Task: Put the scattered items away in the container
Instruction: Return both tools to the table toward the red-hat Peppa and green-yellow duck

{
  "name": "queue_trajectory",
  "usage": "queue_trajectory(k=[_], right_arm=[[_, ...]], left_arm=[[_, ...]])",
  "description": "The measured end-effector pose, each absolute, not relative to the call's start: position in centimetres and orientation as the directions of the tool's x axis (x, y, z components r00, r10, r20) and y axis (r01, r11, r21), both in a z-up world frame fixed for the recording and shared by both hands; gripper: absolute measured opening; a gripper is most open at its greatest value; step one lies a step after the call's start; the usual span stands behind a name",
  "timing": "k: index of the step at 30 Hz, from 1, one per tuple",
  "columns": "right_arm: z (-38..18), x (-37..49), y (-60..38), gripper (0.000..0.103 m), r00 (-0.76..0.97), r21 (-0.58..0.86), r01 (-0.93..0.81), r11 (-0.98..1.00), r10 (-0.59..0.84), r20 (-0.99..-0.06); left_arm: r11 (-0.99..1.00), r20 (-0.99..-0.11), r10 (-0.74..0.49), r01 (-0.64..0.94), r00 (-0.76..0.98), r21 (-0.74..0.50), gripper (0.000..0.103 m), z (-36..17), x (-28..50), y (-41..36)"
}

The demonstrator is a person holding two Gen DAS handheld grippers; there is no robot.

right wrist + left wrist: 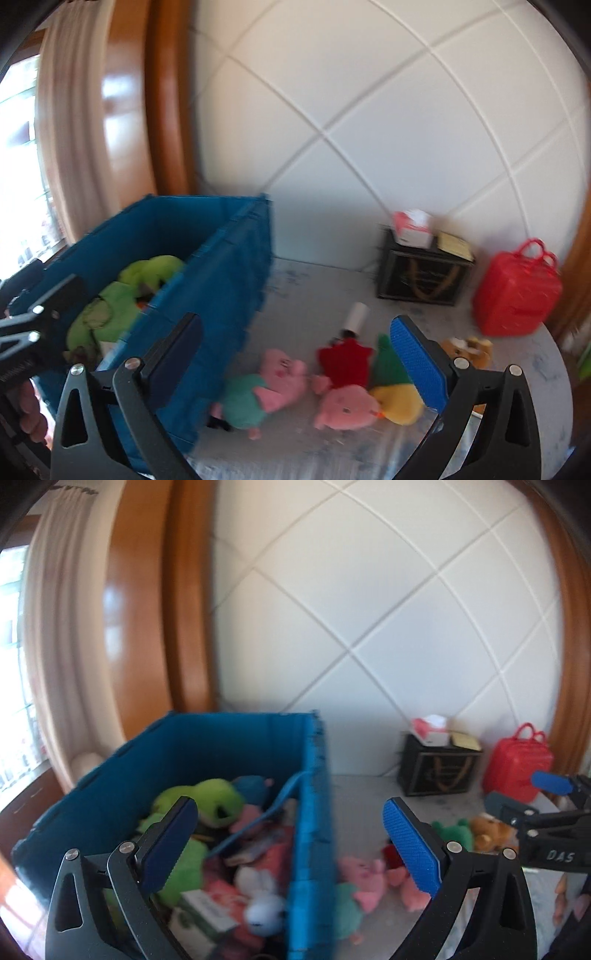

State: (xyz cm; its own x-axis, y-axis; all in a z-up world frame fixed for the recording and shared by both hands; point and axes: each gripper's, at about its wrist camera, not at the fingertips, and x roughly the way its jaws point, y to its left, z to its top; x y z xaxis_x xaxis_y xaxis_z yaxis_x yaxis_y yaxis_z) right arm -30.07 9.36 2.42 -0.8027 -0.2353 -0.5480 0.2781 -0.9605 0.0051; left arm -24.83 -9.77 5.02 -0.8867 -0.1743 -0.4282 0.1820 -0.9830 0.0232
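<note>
Left wrist view: the left gripper point(291, 843) is gaping wide and empty, straddling the blue container's point(310, 812) right wall. Right wrist view: the right gripper point(295, 363) is gaping empty; blurred, seemingly pig-shaped plush toys point(284, 373) are lying between its fingers on the counter point(314, 295).

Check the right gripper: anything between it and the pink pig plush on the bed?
Nothing visible. The right gripper, jaws wide open and empty, looks straight over bare sheet at the pink pig plush. Toward the blue bin, only the pig in the teal outfit lies against its near wall.
</note>
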Motion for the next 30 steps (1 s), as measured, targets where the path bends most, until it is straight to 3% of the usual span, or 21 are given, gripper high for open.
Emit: queue_trajectory(k=[7, 15, 23, 30], right_arm=[[-2.0, -31.9, 19.6, 0.103, -0.768, -0.001, 0.184, -0.983, -0.143, -0.625], [-9.5, -36.9, 28.1, 0.103, -0.650, 0.028, 0.168, -0.985, -0.132, -0.748], [-17.2, -42.3, 29.5, 0.103, -0.495, 0.115, 0.142, -0.983, -0.171, -0.852], [-21.9, -46.0, 29.2, 0.103, -0.419, 0.140, 0.114, -0.984, -0.176, -0.891]], left_arm=[[-0.996, -0.512, -0.094, 0.083, -0.854, 0.044, 0.102, 0.5, -29.5, 0.4], [-0.991, -0.678, -0.132, 0.112, -0.723, 0.073, 0.102, -8.6, -35.8, 7.4], [-0.992, -0.780, -0.126, 0.083, -0.612, 0.094, 0.099, -15.6, -42.1, 9.8], [-0.994, -0.839, -0.113, 0.067, -0.533, 0.091, 0.098, -20.6, -46.0, 9.6]])
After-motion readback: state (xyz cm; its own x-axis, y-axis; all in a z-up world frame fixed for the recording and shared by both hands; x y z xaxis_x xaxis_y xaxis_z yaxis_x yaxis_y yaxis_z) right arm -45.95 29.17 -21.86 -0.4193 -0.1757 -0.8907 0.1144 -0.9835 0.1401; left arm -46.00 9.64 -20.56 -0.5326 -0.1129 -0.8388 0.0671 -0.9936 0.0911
